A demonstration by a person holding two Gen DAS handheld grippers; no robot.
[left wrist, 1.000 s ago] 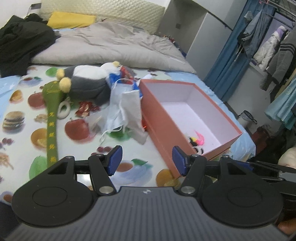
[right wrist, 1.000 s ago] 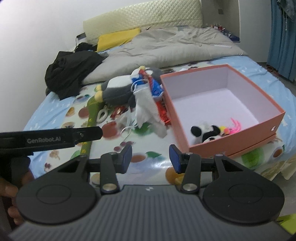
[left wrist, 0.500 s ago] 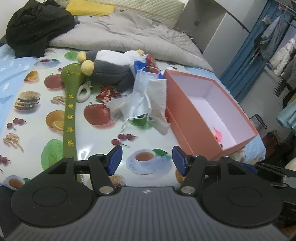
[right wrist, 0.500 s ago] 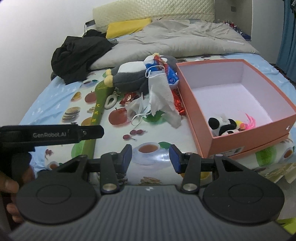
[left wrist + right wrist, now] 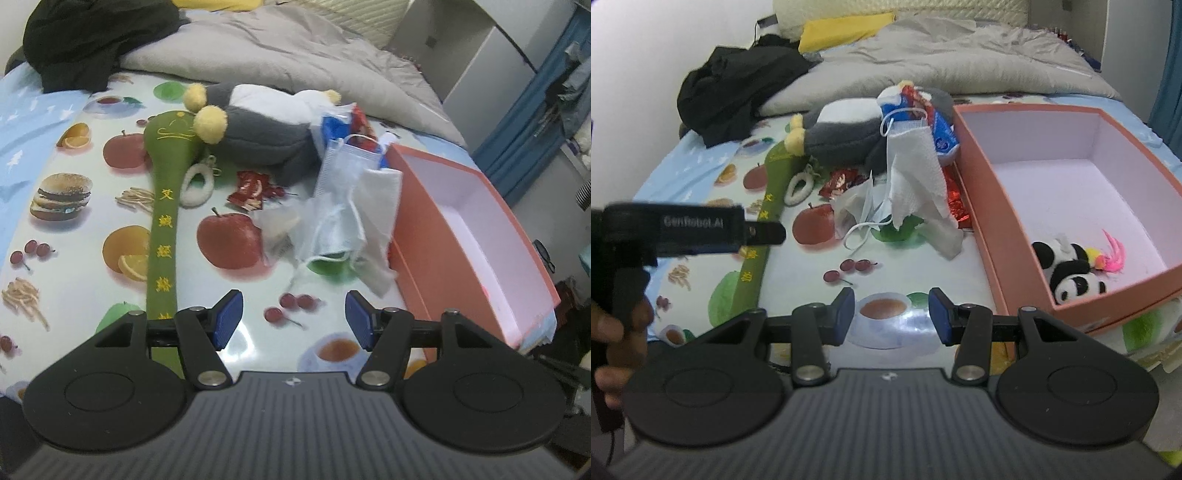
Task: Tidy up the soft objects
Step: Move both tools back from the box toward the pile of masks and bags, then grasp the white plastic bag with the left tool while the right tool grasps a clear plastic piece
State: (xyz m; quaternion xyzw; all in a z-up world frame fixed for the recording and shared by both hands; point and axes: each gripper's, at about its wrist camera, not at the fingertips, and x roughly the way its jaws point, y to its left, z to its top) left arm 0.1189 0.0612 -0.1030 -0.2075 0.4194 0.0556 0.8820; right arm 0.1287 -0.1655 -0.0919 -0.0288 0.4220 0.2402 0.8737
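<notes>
An orange box [image 5: 436,236] [image 5: 1004,236] with a pale lining stands on the bed at the right. A small panda plush [image 5: 1067,273] and a pink-feathered toy [image 5: 1108,256] lie inside it. A grey-and-white plush [image 5: 266,133] [image 5: 846,133], a long green plush stick [image 5: 162,225] [image 5: 764,221], a white fuzzy ring [image 5: 195,184], face masks and tissue [image 5: 343,221] [image 5: 916,184] lie left of the box. My left gripper [image 5: 291,319] is open and empty above the fruit-print sheet. My right gripper [image 5: 892,314] is open and empty near the bed's front edge.
Red snack wrappers [image 5: 249,188] and a blue packet [image 5: 942,133] lie among the soft things. Black clothes [image 5: 96,37] and a grey duvet [image 5: 295,55] lie at the back of the bed. The left gripper's body [image 5: 687,229] shows at the left in the right wrist view.
Both grippers have moved forward and lower over the bed, so the pile and the box look nearer. Both stay open. Nothing on the bed has moved.
</notes>
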